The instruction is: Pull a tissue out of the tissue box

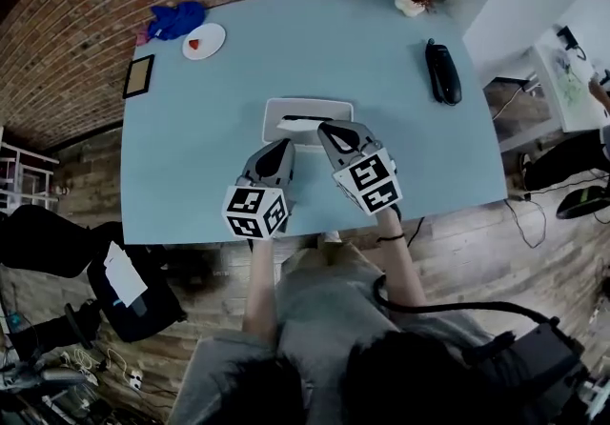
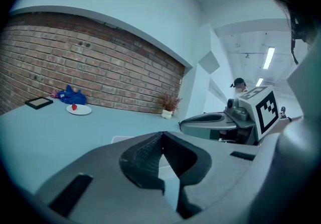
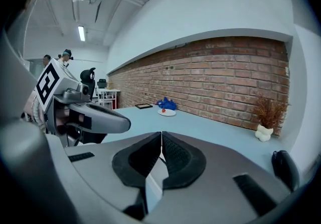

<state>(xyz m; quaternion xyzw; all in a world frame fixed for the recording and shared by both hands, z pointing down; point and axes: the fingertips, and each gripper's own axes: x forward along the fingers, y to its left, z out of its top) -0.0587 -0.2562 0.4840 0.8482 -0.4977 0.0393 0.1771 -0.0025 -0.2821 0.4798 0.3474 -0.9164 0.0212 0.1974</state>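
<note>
You are at the approach, with nothing gripped yet. Your left claw (image 1: 283, 149) has its jaws pressed together at the tips and nothing between them. Your right claw (image 1: 327, 131) is closed the same way and is just as empty.

The box (image 1: 281, 111) lies flat on the desk (image 1: 191, 175) just ahead of both claws. Its near edge sits right in front of the left claw's tip, and the right claw's tip reaches over its near right part. The tissue (image 1: 301, 126) pokes out of the slot in the top, just to the left of the right claw's tip and a little beyond the left claw's. Whether either tip touches the box, you cannot tell from here.

The pull itself is all still to do. The right claw looks better placed for it. Spread its jaws first, since closed as they are they can only push the tissue back in. Then bring the tip over the raised fold, set one jaw on each side and pinch. I judge the box light enough to lift with the sheet, so lay the closed left claw on its near left part before drawing the tissue up and away.
</note>
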